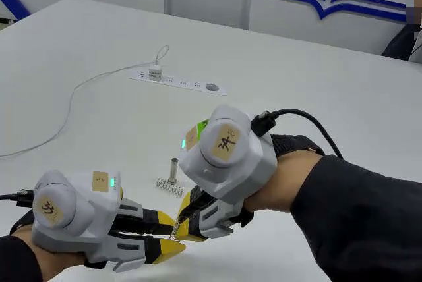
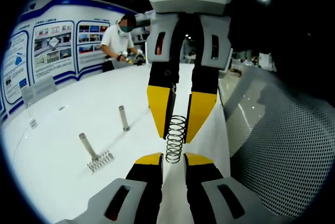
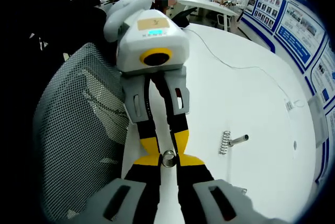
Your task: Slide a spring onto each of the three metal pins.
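A small steel spring [image 2: 175,137] hangs between my two grippers, which face each other tip to tip. My left gripper [image 2: 174,158] is shut on its near end. From the opposite side, my right gripper [image 2: 180,124] pinches its far end. In the right gripper view I see the spring [image 3: 168,158] end-on between the yellow tips of my right gripper [image 3: 167,159]. Low in the head view, the spring [image 1: 175,229] sits just above the table. One metal pin [image 2: 123,118] stands bare. Another pin [image 1: 173,169] has a loose spring [image 1: 169,186] lying at its foot.
A white power strip [image 1: 178,83] with a plugged-in cable [image 1: 72,97] lies farther back on the white table [image 1: 316,91]. A mesh office chair [image 3: 78,114] stands close to the table edge. A person [image 2: 121,38] works at the far end.
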`<state>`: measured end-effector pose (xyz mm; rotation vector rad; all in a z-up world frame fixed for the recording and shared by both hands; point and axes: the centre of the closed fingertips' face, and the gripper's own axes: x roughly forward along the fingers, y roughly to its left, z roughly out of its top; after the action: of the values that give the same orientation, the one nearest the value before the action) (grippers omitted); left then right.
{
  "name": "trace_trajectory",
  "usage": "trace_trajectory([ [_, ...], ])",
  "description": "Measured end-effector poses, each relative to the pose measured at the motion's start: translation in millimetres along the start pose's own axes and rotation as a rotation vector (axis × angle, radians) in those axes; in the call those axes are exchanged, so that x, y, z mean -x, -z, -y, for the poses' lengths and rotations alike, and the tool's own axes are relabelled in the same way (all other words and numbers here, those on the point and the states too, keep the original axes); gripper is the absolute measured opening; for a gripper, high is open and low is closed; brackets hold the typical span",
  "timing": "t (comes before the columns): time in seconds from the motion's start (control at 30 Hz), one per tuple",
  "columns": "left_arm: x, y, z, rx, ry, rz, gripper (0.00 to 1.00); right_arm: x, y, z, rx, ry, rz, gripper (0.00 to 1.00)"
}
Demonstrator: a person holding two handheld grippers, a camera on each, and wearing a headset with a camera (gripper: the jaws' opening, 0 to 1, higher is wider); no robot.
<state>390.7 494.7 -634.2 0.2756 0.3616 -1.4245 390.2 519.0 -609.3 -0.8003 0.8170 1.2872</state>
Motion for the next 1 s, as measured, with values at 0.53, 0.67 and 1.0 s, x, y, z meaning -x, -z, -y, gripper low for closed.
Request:
trace_trajectory([
  [0.53, 6.2, 7.3, -10.0, 0.044, -0.056, -0.015, 0.28, 40.1, 42.8, 43.9, -0.103, 0.121, -0.024, 0.12],
  [0.67, 5.8, 7.6, -11.2, 0.05, -0.063, -0.015, 0.29, 50.6, 56.2, 53.7, -0.127, 0.154, -0.034, 0.12],
  [1.0, 8.0, 7.4, -13.7, 0.058, -0.081, -0.014, 0.32, 67.0, 72.0, 80.0, -0.16, 0.217, -0.053, 0.12],
])
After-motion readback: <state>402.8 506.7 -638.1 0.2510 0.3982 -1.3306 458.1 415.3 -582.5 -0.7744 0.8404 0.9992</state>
